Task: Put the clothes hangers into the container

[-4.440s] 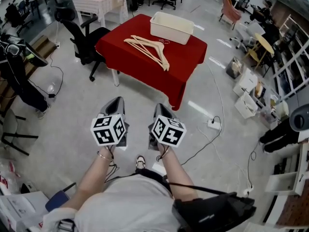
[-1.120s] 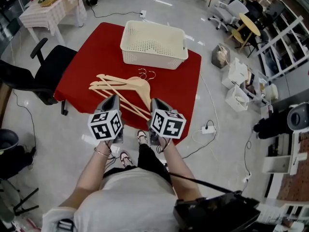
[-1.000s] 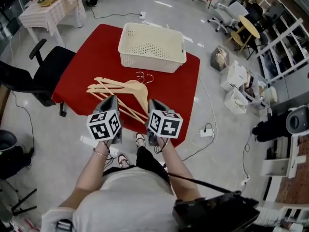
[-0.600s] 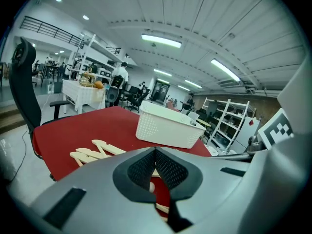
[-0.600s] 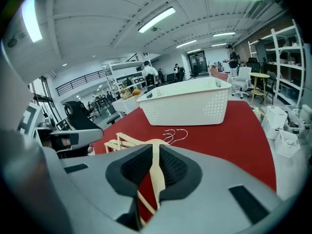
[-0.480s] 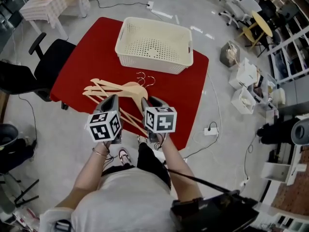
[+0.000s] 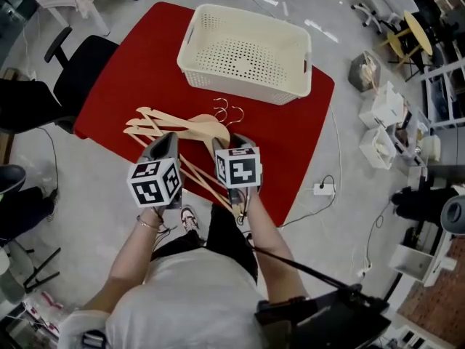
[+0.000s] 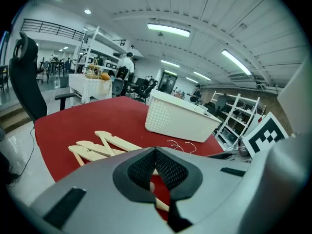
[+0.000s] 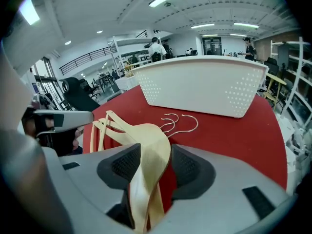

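Observation:
Several wooden clothes hangers (image 7: pixel 190 127) lie stacked on the red table (image 7: pixel 294 133), wire hooks toward the white perforated basket (image 7: pixel 240 86). The basket stands empty at the table's far side. My right gripper (image 7: pixel 238 142) is low over the stack's near end. Its jaws have just been opening and now stand apart around the broad shoulder of the top hanger (image 9: pixel 146 135), pads not pressing it. My left gripper (image 7: pixel 167 139) hovers beside it over the hangers' left arms (image 8: pixel 105 143). The left gripper view shows its jaws (image 8: pixel 156 152) meeting at the tip with nothing held.
A black office chair (image 7: pixel 80 67) stands at the table's left edge. White boxes (image 7: pixel 389 122) and a power strip with cable (image 7: pixel 323 189) lie on the floor to the right. The basket (image 9: pixel 200 89) is just beyond the hooks (image 9: pixel 178 123).
Both grippers have moved forward and down onto the hanger stack. The right one has rolled, and its jaws now straddle the top hanger. The table fills more of the head view.

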### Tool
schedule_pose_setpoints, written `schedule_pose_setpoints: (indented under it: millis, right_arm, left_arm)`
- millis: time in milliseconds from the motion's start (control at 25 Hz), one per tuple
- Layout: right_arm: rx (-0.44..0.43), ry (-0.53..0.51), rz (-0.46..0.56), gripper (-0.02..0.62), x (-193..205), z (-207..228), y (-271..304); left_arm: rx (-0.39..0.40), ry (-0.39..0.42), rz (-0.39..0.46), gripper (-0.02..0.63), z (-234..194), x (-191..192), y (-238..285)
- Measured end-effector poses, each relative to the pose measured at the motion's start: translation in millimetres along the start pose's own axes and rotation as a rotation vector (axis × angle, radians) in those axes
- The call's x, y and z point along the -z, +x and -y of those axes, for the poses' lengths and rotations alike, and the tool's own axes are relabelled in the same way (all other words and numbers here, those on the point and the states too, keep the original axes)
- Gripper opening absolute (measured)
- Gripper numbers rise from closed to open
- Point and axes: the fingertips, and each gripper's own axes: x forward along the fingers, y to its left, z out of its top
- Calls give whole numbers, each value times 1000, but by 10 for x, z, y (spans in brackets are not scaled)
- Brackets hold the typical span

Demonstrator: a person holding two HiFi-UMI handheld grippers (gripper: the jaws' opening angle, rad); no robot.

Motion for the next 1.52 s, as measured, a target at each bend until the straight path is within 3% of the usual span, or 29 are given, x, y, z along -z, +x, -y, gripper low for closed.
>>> schedule_pose_setpoints:
  millis: [600,1240,1520]
  right_arm:
    - [23,-21,-109,201,122,-23,215]
    - [122,-166,142,196,-311,-205,-533]
    - [157,-242,249,196,-786,-319,-981]
  left_arm:
    - [-6,-34,-46,-1,-24,153,219]
    - [90,71,15,-1,402,-155,-286]
    - [136,154,71,-2,593,-541,-616]
